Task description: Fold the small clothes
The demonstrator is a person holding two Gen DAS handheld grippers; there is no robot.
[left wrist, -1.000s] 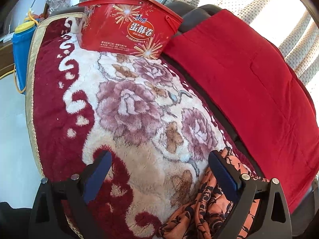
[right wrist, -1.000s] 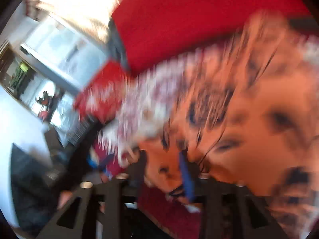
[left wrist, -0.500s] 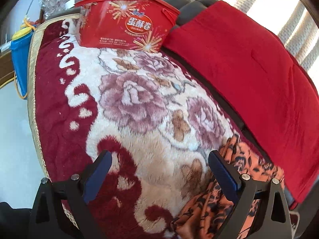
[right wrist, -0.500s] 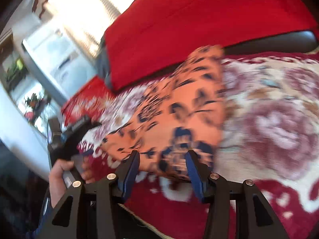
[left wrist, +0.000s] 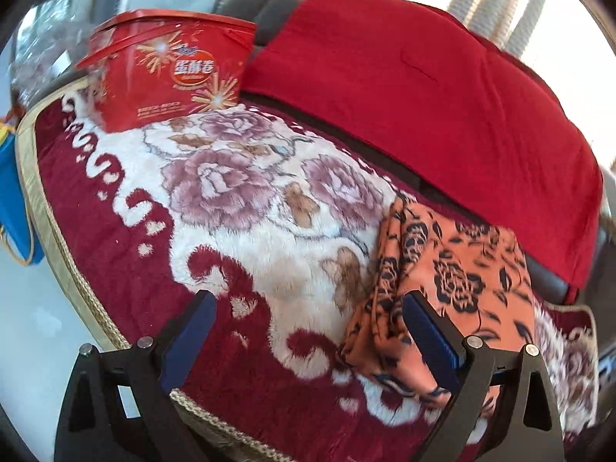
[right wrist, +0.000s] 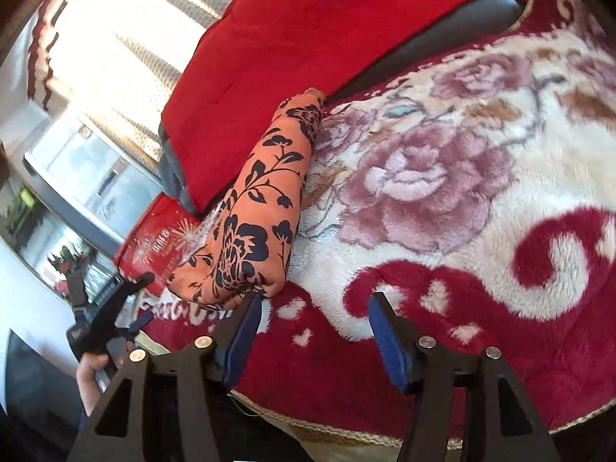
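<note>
An orange garment with a dark floral print [left wrist: 454, 281] lies folded on the plush rose-pattern blanket [left wrist: 246, 208], near the sofa's back. My left gripper [left wrist: 308, 323] is open and empty, its right finger just in front of the garment's near edge. In the right wrist view the same garment [right wrist: 261, 208] lies as a long folded strip to the left. My right gripper [right wrist: 313, 319] is open and empty over the blanket [right wrist: 442, 192], its left finger close under the garment's near end. The left gripper, in a hand, also shows in the right wrist view [right wrist: 111, 315].
A red gift tin [left wrist: 173, 73] stands at the blanket's far left end. A red cushion cover [left wrist: 423, 88] drapes the sofa back behind the garment. A blue container [left wrist: 11, 200] sits off the left edge. The blanket's braided front edge [left wrist: 77, 292] runs below both grippers.
The right gripper has let go of the garment, opened wider and drawn back to the right. The garment now lies folded on the blanket. The left gripper's view has swung right toward it.
</note>
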